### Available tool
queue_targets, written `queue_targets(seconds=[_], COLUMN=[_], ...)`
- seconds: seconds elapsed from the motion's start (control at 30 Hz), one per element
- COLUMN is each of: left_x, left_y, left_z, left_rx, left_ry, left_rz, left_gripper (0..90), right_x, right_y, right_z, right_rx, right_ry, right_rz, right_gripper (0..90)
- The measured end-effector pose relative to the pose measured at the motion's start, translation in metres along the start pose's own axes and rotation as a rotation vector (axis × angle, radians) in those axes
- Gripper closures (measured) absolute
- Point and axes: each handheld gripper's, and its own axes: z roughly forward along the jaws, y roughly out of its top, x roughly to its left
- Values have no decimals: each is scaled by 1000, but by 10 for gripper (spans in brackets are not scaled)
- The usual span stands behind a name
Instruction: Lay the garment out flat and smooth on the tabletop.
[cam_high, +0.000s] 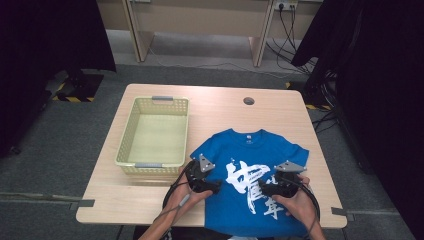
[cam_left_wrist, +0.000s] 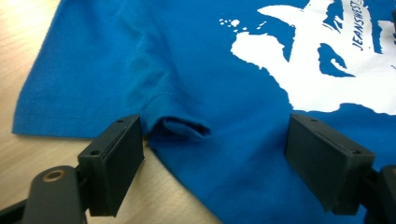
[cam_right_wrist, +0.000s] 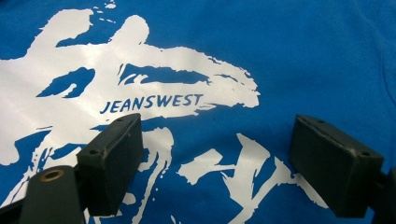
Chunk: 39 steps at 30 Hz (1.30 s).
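Reading "JEANSWEST" in its white print, the blue T-shirt (cam_right_wrist: 299, 51) lies under both wide-open hand-held grippers.

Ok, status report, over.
Left gripper and right gripper both open over the shirt. Shirt flat, not gripped. Basket empty, nothing in the way.

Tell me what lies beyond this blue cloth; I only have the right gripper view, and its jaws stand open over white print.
Observer: The high view shows a whole blue T-shirt spread flat on the table, collar away from the person.
Operator: Report the other hand-held gripper.
Observer: The left hand-held gripper is open over the shirt's side edge, just under a sleeve.
Operator: Say whether the cloth there lies flat.
Observer: No; a small fold of the sleeve hem is curled up between its jaws.
Operator: Name anything else on the table.
Observer: An empty yellow basket beside the shirt.
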Motion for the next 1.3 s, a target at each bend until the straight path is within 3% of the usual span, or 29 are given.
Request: queue_targets(seconds=[0.13,0.2,0.3,0.67,0.93,1.03,1.1,1.3], left_x=[3,4,-3,-34,-47,-48,-49,-45], left_y=[2,3,4,7,-12,-19,-20,-18], left_z=[-3,-6,-10,-32,-31,-23,-21,-18], left_rx=[25,2,-22,-69,-21,19,7,5], left_ry=[18,22,9,-107,-140,-133,-98,-91], left_rz=[7,4,12,31,49,63,95,90], left_gripper=[180,201,161,151,148,150,153,164], right_x=[0,0,0,0,0,1,1,1], right_y=[0,0,0,0,0,0,0,-2], right_z=[0,0,0,0,0,0,0,-2], right_rx=[0,-2,-1,-3,-2,-2,-4,-4], right_ry=[-2,-3,-3,-4,-4,-5,-5,-3], right_rz=[-1,-1,-1,-3,-1,0,0,1], right_gripper=[181,181,181,181,181,182,182,182])
